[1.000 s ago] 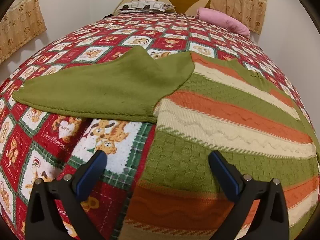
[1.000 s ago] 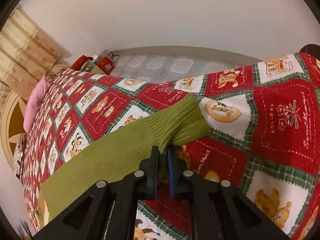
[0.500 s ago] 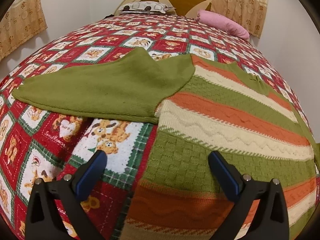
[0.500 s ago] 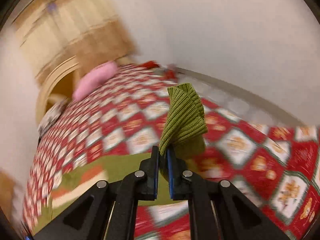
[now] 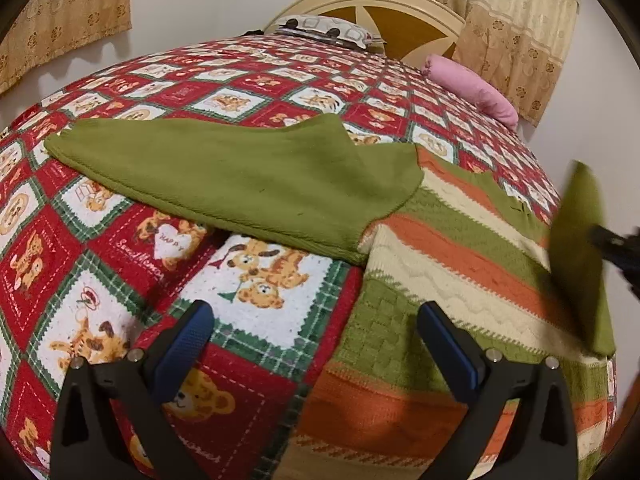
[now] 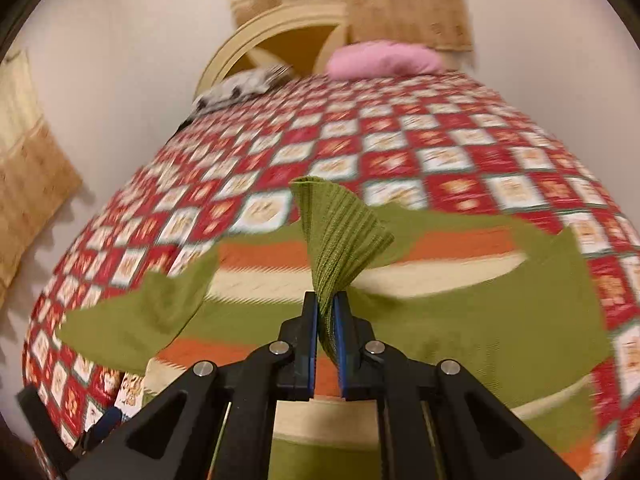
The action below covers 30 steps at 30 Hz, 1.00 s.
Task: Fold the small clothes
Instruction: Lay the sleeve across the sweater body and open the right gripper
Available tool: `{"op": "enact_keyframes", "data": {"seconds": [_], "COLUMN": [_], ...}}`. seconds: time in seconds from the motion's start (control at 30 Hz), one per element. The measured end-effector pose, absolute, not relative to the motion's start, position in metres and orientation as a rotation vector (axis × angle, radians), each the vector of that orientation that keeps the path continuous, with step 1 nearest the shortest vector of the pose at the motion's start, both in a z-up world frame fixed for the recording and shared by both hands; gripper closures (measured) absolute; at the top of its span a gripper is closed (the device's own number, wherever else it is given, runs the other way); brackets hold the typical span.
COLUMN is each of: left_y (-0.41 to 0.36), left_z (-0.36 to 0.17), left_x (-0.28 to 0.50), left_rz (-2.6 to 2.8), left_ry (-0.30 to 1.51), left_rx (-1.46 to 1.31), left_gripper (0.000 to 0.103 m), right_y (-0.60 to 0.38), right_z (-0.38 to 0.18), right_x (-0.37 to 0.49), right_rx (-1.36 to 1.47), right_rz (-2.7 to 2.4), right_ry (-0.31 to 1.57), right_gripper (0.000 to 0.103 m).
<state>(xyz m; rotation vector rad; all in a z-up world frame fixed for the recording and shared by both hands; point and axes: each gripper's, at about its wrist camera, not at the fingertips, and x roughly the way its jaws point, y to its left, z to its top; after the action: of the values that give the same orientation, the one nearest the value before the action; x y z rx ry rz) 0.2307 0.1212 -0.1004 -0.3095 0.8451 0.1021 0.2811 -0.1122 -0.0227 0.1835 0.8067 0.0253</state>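
A small knit sweater (image 5: 452, 248) with green, orange and cream stripes lies flat on the bed. Its left green sleeve (image 5: 240, 176) is spread out to the left. My left gripper (image 5: 312, 332) is open and empty, just above the sweater's lower left hem. My right gripper (image 6: 325, 320) is shut on the ribbed cuff (image 6: 340, 236) of the right green sleeve and holds it lifted over the sweater's body (image 6: 280, 276). The lifted right sleeve (image 5: 580, 256) shows at the right edge of the left wrist view.
The bed has a red, white and green patchwork quilt (image 5: 100, 280). A pink pillow (image 5: 472, 92) and a patterned pillow (image 5: 324, 30) lie by the cream headboard (image 5: 384, 4). Curtains (image 5: 520, 28) hang behind. White walls surround the bed.
My right gripper has lifted the sleeve cuff off the bed and swung it over the sweater's body. The lifted sleeve has come into the left wrist view. The left gripper has barely moved.
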Motion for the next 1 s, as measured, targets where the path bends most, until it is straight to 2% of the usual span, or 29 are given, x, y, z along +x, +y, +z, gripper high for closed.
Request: {"op": "enact_keyframes", "data": {"seconds": [0.4, 0.5, 0.57, 0.6, 0.77, 0.8, 0.87, 0.93, 1.0], "left_y": [0.134, 0.133, 0.134, 0.133, 0.133, 0.133, 0.133, 0.133, 0.133], "left_z": [-0.101, -0.101, -0.102, -0.102, -0.102, -0.102, -0.102, -0.102, -0.102], "left_x": [0.228, 0.230, 0.230, 0.230, 0.230, 0.230, 0.230, 0.231, 0.231], "left_rz": [0.107, 0.108, 0.106, 0.107, 0.107, 0.108, 0.109, 0.109, 0.109], "left_ry": [0.824, 0.829, 0.829, 0.828, 0.829, 0.830, 0.830, 0.830, 0.832], "left_rx": [-0.382, -0.374, -0.377, -0.379, -0.374, -0.372, -0.371, -0.373, -0.372], "left_gripper": [0.000, 0.000, 0.000, 0.000, 0.000, 0.000, 0.000, 0.000, 0.000], "right_y": [-0.015, -0.010, -0.011, -0.012, -0.023, -0.026, -0.022, -0.008, 0.009], "right_z": [-0.075, -0.087, -0.092, -0.091, -0.068, -0.069, -0.080, -0.098, -0.102], "right_x": [0.306, 0.312, 0.313, 0.311, 0.300, 0.302, 0.308, 0.315, 0.315], "right_rx": [0.045, 0.107, 0.192, 0.217, 0.228, 0.204, 0.183, 0.167, 0.103], "right_rz": [0.224, 0.322, 0.429, 0.452, 0.428, 0.366, 0.351, 0.393, 0.398], "right_ry": [0.890, 0.950, 0.979, 0.975, 0.879, 0.874, 0.925, 0.999, 0.964], "right_gripper": [0.095, 0.087, 0.065, 0.062, 0.063, 0.065, 0.087, 0.087, 0.086]}}
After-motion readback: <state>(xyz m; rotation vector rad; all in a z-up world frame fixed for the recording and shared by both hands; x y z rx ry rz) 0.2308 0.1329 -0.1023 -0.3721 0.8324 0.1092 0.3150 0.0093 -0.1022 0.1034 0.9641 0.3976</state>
